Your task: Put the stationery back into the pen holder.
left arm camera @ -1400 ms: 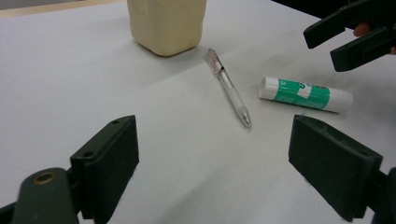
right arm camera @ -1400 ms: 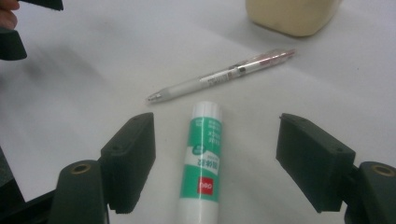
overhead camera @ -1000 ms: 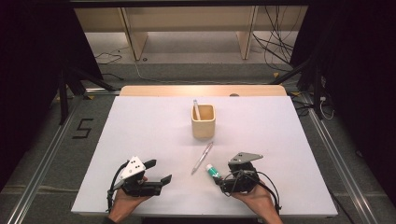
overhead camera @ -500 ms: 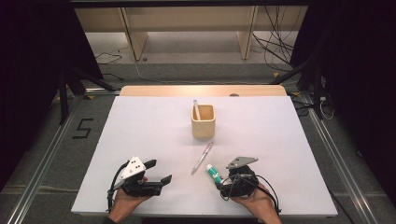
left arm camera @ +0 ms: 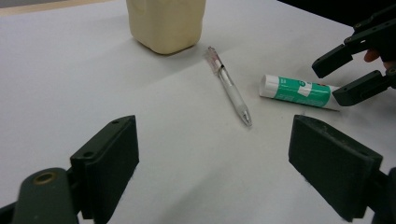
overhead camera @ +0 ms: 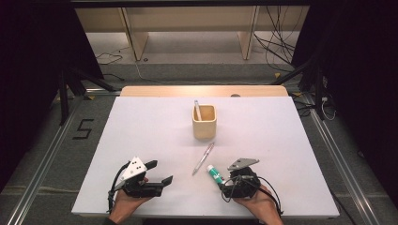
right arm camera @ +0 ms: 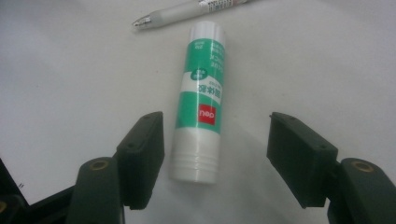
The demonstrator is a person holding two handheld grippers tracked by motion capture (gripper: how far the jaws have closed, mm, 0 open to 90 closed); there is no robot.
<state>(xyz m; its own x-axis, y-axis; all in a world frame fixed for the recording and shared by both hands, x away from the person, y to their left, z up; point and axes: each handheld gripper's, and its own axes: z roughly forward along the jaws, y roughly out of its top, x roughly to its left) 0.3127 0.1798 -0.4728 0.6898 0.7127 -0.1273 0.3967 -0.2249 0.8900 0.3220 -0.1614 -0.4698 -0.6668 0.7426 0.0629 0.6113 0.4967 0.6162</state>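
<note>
One red "deli" logo marks the green-and-white glue stick [right arm camera: 200,98].

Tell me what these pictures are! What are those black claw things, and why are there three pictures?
A person sits at a white table, holding a grabbing tool in each hand. The big picture looks down from above: there is the left tool and the right tool. The other two pictures come from little cameras riding on each tool, looking out between its two black jaws. On the table lie a green-and-white glue stick and a pen, and farther back stands a cream cup with something thin poking out. Nothing is held: the right tool's open jaws sit on either side of the glue stick.
</note>
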